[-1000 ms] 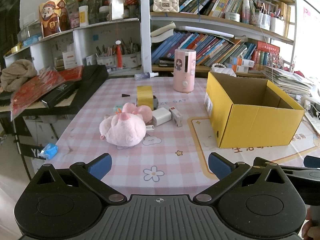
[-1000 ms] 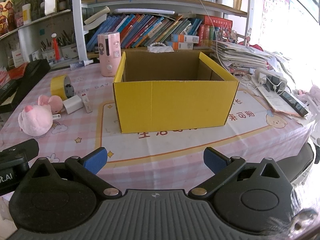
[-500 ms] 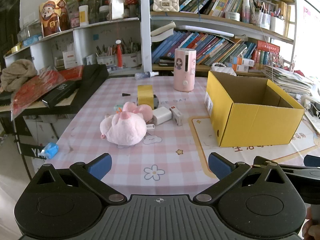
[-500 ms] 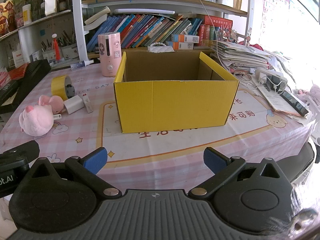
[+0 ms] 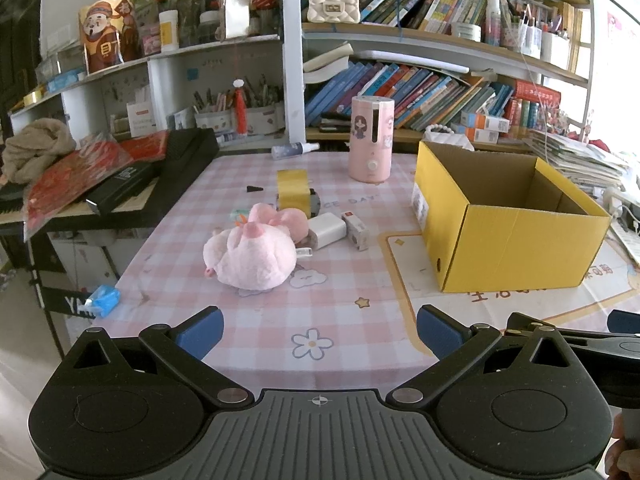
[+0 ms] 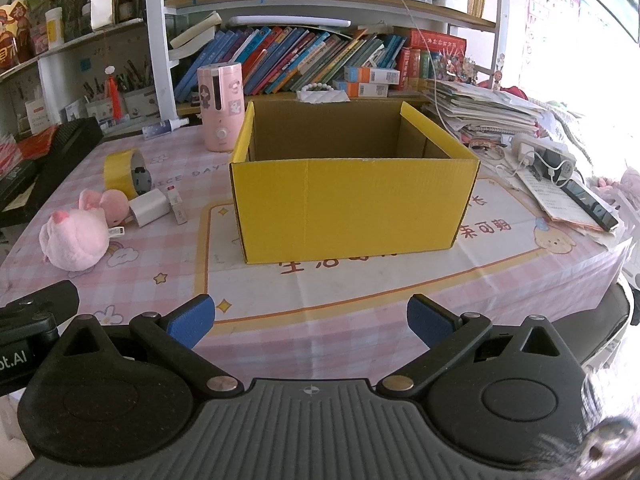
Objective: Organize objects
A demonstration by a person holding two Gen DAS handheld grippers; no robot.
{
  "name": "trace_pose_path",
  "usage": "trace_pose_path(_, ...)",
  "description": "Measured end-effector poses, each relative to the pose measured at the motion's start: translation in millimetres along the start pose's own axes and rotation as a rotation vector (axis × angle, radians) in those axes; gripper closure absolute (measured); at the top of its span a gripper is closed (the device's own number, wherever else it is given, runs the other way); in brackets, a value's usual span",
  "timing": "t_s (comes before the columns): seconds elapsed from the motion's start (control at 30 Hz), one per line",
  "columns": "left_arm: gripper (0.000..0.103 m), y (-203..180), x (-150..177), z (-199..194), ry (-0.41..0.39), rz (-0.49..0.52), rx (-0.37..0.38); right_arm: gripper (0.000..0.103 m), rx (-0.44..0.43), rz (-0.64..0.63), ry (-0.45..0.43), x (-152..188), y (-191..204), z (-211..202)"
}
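Nothing moved, checked tablecloth (image 5: 248, 320) (pink), crowded bookshelves (image 5: 432, 84)

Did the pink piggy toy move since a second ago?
No. The pink plush pig lies in the same spot beside the white charger, left of the yellow box. Only the camera shifted slightly.

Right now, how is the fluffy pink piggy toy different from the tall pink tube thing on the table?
The fluffy pink plush pig lies slumped on its side, while the tall pink plastic cylinder stands upright. The pig looks soft and rounded; the cylinder looks hard, smooth and straight-sided. The pig lies nearer the cameras, the cylinder farther back by the shelves. Both are pink and rest on the checked tablecloth, outside the yellow cardboard box.
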State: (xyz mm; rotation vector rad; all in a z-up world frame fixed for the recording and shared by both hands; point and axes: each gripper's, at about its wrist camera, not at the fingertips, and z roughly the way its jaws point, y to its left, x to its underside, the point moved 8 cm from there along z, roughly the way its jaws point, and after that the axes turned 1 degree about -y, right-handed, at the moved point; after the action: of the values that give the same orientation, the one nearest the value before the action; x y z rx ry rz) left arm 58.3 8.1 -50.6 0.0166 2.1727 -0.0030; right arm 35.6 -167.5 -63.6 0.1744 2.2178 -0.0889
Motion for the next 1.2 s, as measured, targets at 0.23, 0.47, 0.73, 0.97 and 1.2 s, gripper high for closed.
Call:
trace_pose_path(0.23, 0.000, 8.6, -0.6, -0.1, -0.005, -0.005, -0.001, 0.000, -0.008, -0.002, 0.003, -0.2, 2.0, -0.7)
trace_pose_path(0.47, 0.000, 2.9, -1.1, 0.2, 0.037, -0.030, 0.021, 0.000, -0.006, -0.001, 0.002, -0.8, 2.2, -0.9)
trace_pose_path(0.73, 0.000, 2.3, -3.2, 0.2, 0.011, -0.009, 0.004, 0.000, -0.008, -0.002, 0.002, -0.5, 2.5, -0.5)
trace_pose_path(0.97, 0.000, 2.8, -4.3, -0.2, -0.001, 0.001, -0.002, 0.000, -0.008, -0.001, 0.001, -0.8, 3.5, -0.7)
trace_pose_path(1.2, 0.000, 5.9, -7.8, -0.4, -0.024, -0.010, 0.004, 0.000, -0.011, -0.005, -0.003, -3.5, 7.2, -2.0)
